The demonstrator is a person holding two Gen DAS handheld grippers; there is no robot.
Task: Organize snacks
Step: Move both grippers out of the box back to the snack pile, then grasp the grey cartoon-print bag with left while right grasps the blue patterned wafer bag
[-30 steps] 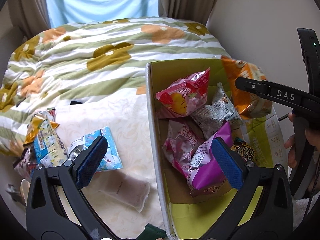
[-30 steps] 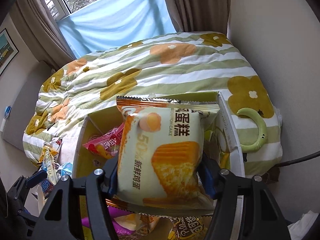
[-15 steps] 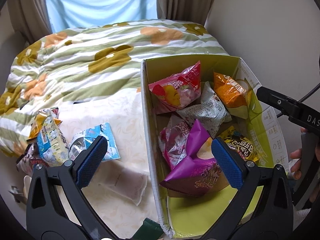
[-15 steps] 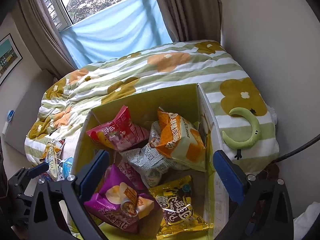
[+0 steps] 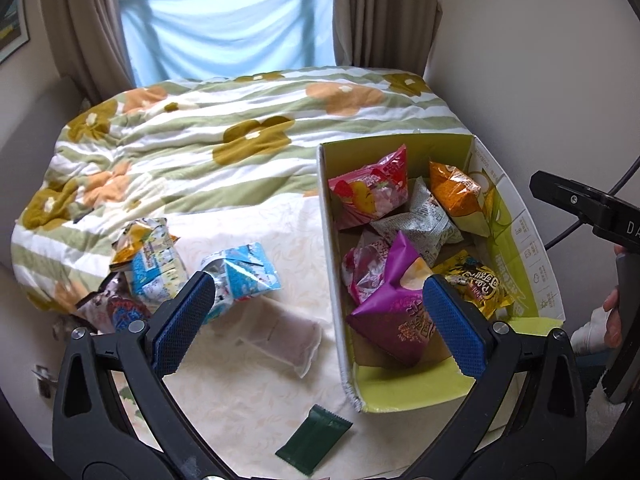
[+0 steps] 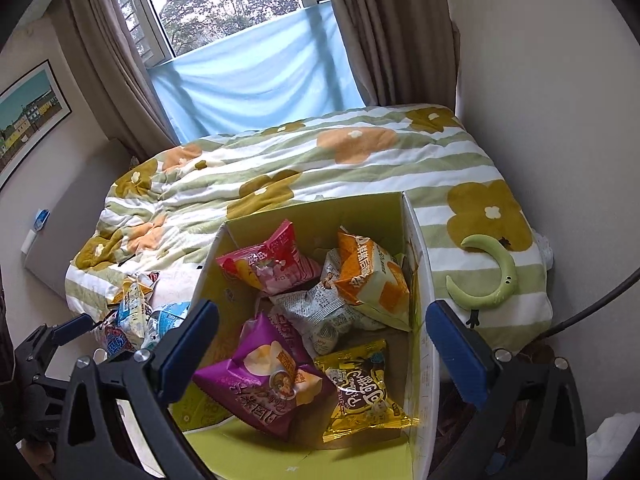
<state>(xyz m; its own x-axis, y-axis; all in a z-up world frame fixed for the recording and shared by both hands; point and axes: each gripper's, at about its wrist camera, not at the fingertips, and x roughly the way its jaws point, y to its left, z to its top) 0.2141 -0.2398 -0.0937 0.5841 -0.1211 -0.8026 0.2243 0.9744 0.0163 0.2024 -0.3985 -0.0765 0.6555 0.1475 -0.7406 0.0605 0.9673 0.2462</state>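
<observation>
A green-lined cardboard box (image 5: 329,248) (image 6: 420,360) on the bed holds several snack bags: an orange cake bag (image 5: 460,196) (image 6: 370,276), a pink bag (image 5: 372,192) (image 6: 272,268), a purple bag (image 5: 396,316) (image 6: 264,376), a yellow bag (image 6: 360,392) and a grey-white bag (image 5: 420,220). My left gripper (image 5: 316,312) is open and empty, above the box's left wall. My right gripper (image 6: 324,344) is open and empty over the box; it also shows at the right in the left wrist view (image 5: 588,208). Loose blue-and-white packets (image 5: 240,276) (image 5: 156,268), a clear packet (image 5: 280,332) and a dark green packet (image 5: 314,438) lie left of the box.
The flowered green-striped quilt (image 5: 240,136) covers the far bed. A green crescent toy (image 6: 496,280) lies right of the box. A wall stands close on the right, and a window with curtains stands behind the bed. A cable (image 6: 592,304) runs at right.
My right gripper opened and let go of the orange cake bag, which now lies in the box at its far right. Both grippers have drawn back and up from the box.
</observation>
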